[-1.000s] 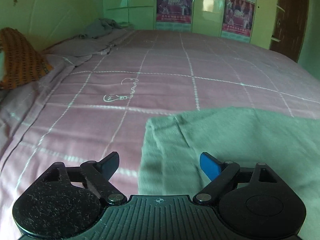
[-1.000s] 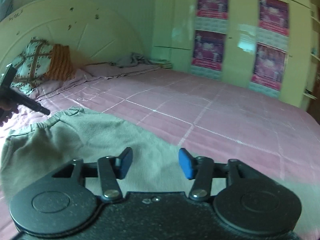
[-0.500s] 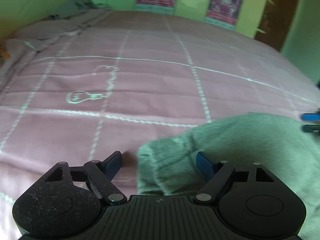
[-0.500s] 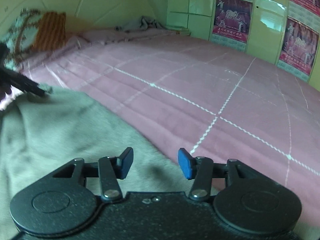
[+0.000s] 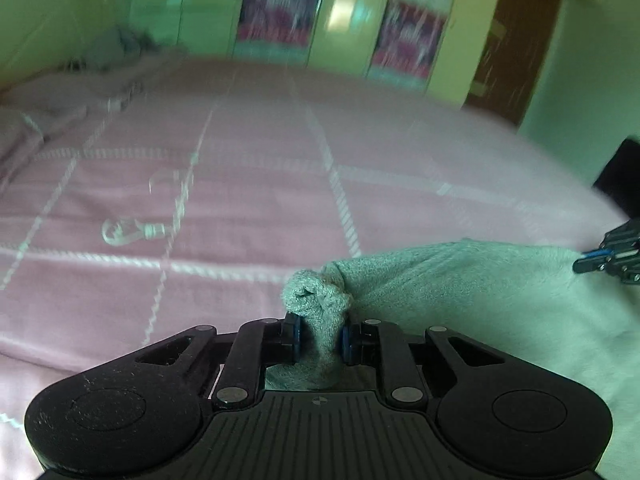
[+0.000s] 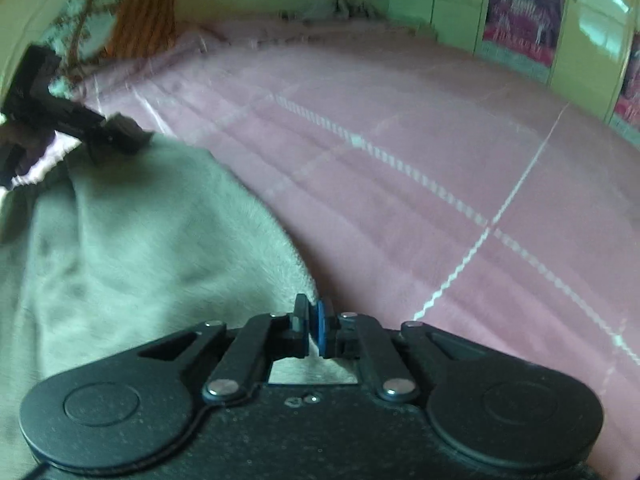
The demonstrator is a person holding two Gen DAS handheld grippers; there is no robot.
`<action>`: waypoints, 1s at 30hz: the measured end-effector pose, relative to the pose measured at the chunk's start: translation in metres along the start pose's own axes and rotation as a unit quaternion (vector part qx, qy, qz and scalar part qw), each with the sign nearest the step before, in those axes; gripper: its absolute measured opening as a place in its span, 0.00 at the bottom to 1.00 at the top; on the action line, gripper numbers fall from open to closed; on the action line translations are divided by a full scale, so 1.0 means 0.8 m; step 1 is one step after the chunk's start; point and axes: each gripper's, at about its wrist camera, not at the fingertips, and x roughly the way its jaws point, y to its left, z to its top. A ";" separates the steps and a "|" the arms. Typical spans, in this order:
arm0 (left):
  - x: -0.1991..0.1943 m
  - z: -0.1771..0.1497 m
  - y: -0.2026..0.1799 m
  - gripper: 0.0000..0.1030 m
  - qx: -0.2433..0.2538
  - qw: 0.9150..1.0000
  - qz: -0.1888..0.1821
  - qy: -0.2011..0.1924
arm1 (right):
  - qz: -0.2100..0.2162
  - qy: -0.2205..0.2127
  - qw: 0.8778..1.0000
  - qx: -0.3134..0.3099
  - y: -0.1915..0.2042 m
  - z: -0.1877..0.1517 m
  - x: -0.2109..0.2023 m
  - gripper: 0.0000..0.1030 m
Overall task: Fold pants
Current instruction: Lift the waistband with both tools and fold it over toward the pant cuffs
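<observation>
You are holding the left gripper (image 5: 320, 336) over the near left corner of the grey pants (image 5: 460, 300), its jaws having just closed on a bunched fold of that corner. The pants are lying spread on the pink bedspread (image 5: 240, 184), running rightward. You are holding the right gripper (image 6: 314, 326) at the pants' far edge, its jaws having just closed nearly together; whether cloth is pinched between them cannot be told.

Grey-green fleece pants (image 5: 480, 300) lie spread on the pink checked bedspread (image 5: 240, 200); one corner bunched upright into a knot; soft nap; far edge slightly raised.
</observation>
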 end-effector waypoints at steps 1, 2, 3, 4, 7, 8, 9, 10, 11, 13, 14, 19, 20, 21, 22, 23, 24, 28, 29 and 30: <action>-0.022 -0.002 0.000 0.17 -0.003 1.000 -0.016 -0.022 | -0.004 -0.020 1.000 -0.008 0.010 -0.001 -0.023 0.04; -0.046 -0.005 -0.002 0.17 -0.003 0.999 -0.030 -0.045 | -0.008 -0.036 0.999 -0.018 0.017 -0.003 -0.040 0.04; -0.068 -0.008 -0.007 0.17 0.006 0.997 -0.040 -0.062 | -0.014 -0.052 0.998 -0.035 0.030 -0.005 -0.063 0.04; -0.091 -0.012 -0.013 0.17 0.017 0.996 -0.048 -0.075 | -0.020 -0.065 0.997 -0.048 0.042 -0.007 -0.081 0.04; -0.148 -0.036 -0.034 0.17 0.062 0.993 -0.050 -0.085 | -0.039 -0.104 0.989 -0.094 0.088 -0.023 -0.144 0.04; -0.165 -0.048 -0.041 0.17 0.076 0.992 -0.046 -0.087 | -0.044 -0.112 0.987 -0.108 0.105 -0.032 -0.163 0.04; -0.180 -0.061 -0.049 0.19 0.096 0.991 -0.040 -0.083 | -0.049 -0.118 0.985 -0.119 0.120 -0.041 -0.180 0.04; -0.193 -0.076 -0.059 0.19 0.116 0.990 -0.031 -0.077 | -0.054 -0.122 0.983 -0.129 0.139 -0.055 -0.198 0.04; -0.201 -0.094 -0.068 0.20 0.131 0.989 -0.023 -0.064 | -0.059 -0.124 0.981 -0.136 0.154 -0.064 -0.205 0.04; -0.206 -0.129 -0.079 0.21 0.131 0.991 -0.008 -0.024 | -0.061 -0.122 0.982 -0.133 0.186 -0.093 -0.220 0.04; -0.205 -0.147 -0.082 0.22 0.128 0.992 0.007 -0.012 | -0.060 -0.114 0.984 -0.124 0.201 -0.110 -0.219 0.06; -0.234 -0.186 -0.096 0.28 0.084 0.995 0.047 -0.012 | -0.069 -0.007 0.996 -0.046 0.231 -0.176 -0.161 0.18; -0.243 -0.190 -0.097 0.36 0.078 0.995 0.061 -0.009 | -0.074 -0.015 0.997 -0.023 0.232 -0.180 -0.166 0.26; -0.250 -0.194 -0.097 0.48 0.070 0.995 0.076 -0.001 | -0.072 -0.029 0.997 0.004 0.230 -0.180 -0.176 0.31; -0.247 -0.195 -0.091 0.53 0.060 0.994 0.086 0.007 | -0.068 -0.043 0.996 0.033 0.226 -0.180 -0.187 0.40; -0.256 -0.199 -0.088 0.59 0.047 0.994 0.096 0.010 | -0.066 -0.056 0.994 0.060 0.220 -0.180 -0.199 0.40; -0.264 -0.205 -0.086 0.64 0.030 0.994 0.107 0.014 | -0.063 -0.066 0.992 0.086 0.214 -0.179 -0.210 0.40; -0.303 -0.226 -0.073 0.64 -0.094 0.991 0.094 -0.006 | -0.053 -0.080 0.982 0.163 0.190 -0.188 -0.232 0.40; -0.312 -0.231 -0.070 0.64 -0.142 0.987 0.070 -0.028 | -0.050 -0.080 0.979 0.182 0.187 -0.197 -0.231 0.40; -0.318 -0.237 -0.067 0.64 -0.187 0.980 0.045 -0.052 | -0.043 -0.083 0.974 0.207 0.176 -0.202 -0.230 0.40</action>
